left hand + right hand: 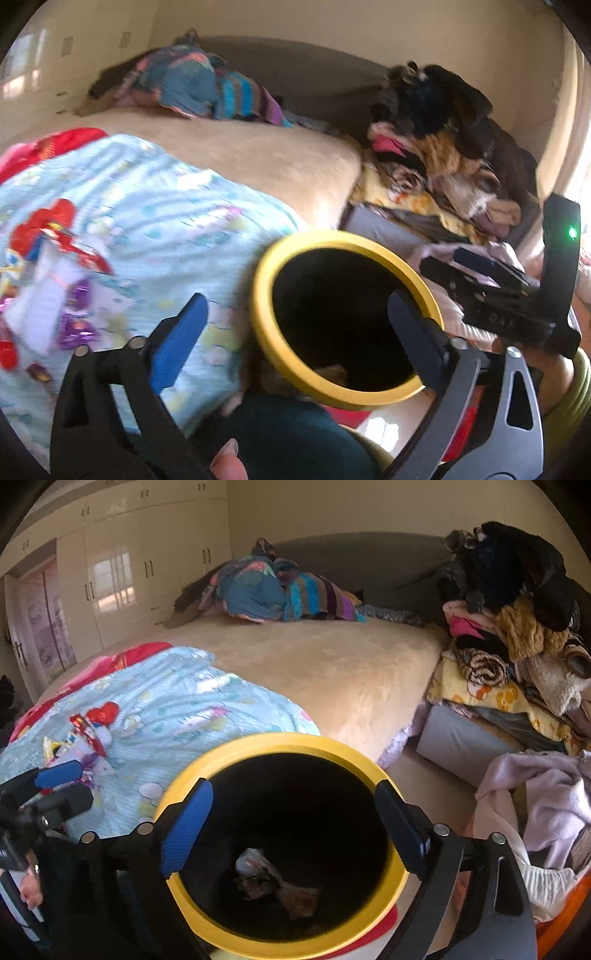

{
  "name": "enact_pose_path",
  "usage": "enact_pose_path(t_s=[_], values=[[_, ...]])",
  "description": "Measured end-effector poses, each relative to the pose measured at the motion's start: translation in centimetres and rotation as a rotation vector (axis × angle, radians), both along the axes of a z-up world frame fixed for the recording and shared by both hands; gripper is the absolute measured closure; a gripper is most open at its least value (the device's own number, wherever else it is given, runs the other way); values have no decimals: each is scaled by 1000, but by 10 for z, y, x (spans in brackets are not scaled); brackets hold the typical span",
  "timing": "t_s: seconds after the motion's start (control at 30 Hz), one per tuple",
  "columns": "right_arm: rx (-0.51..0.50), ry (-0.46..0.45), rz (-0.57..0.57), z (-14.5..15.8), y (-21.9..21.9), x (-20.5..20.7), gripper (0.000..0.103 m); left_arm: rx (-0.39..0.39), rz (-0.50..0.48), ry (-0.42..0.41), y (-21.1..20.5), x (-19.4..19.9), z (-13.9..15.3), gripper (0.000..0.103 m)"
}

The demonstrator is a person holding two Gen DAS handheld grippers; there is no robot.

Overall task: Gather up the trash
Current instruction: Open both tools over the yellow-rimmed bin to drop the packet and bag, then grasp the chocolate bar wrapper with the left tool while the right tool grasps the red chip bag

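- Two grippers hang with fingers spread and empty: right gripper (291, 834) straddling the yellow-rimmed bin (258, 746), left gripper (295, 339) over its left rim.
- Crumpled scraps (277, 886) already lie in the bin's bottom.
- Farther left, on the blue blanket (177, 694), foil wrappers (88, 731) wait: probably light, crinkly, slippery; pinch a bunched fold.
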State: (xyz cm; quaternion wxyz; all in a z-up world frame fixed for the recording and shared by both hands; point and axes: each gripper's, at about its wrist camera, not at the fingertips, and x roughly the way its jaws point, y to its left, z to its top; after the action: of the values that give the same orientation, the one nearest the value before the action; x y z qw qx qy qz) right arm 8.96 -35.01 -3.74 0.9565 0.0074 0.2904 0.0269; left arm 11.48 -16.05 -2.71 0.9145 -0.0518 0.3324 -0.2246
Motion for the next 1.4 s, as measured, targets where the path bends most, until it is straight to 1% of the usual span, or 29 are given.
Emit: enact_pose_path(t_s=[0.17, 0.3, 0.4, 0.73, 1.0, 1.4], values=[[14, -69, 57, 10, 27, -9, 11, 12, 81, -54, 29, -9, 13, 11], [17, -101, 114, 19, 51, -15, 9, 25, 144, -94, 51, -16, 23, 11], [16, -112, 152, 22, 68, -17, 8, 35, 176, -130, 65, -21, 30, 11], [-11, -148, 284, 28, 123, -24, 8, 34, 289, -185, 109, -33, 41, 11], [-16, -171, 362, 31, 159, -22, 8, 20, 371, -203, 142, -38, 47, 11], [-29, -165, 437, 26, 196, -17, 8, -4, 479, -173, 193, -42, 40, 11]])
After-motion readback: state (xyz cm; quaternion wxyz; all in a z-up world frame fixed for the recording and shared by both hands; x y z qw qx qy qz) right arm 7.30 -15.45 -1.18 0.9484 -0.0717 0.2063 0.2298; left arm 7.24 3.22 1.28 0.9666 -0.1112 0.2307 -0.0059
